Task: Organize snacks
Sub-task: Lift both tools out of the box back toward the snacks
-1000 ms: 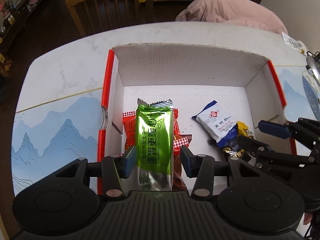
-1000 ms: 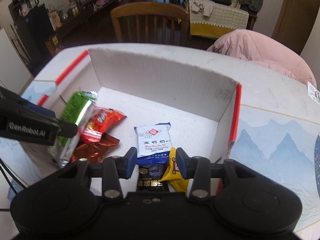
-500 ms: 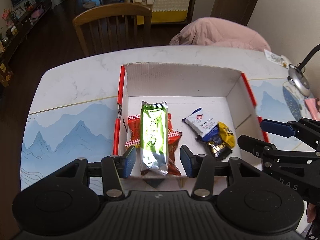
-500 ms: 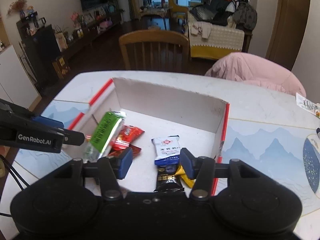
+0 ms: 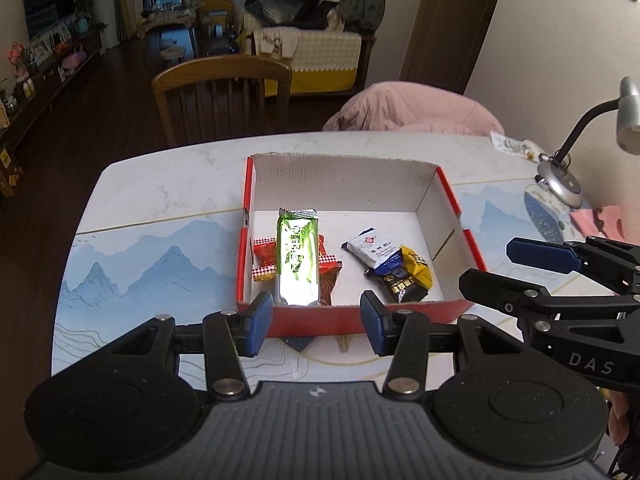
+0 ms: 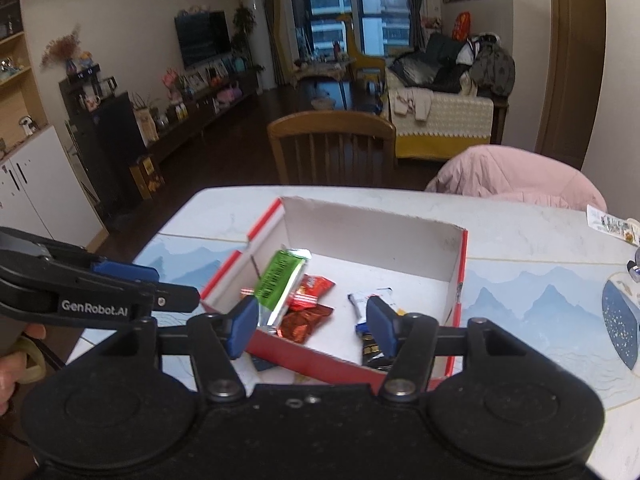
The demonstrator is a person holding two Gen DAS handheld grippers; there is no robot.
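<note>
Left of the box (image 5: 352, 316), the left gripper (image 5: 316, 326) hung over the counter (image 5: 160, 256), fingers partly spread with nothing between them. Inside the box, against its left wall, the green packet (image 5: 298, 258) lay atop the red packets (image 5: 266, 258); toward the box's right wall sat the blue-and-white packet (image 5: 374, 252), overlapping the yellow packet (image 5: 418, 270) and the black packet (image 5: 402, 288). At the box's near right corner, the right gripper (image 5: 484, 266) hovered, fingers opening and empty.
</note>
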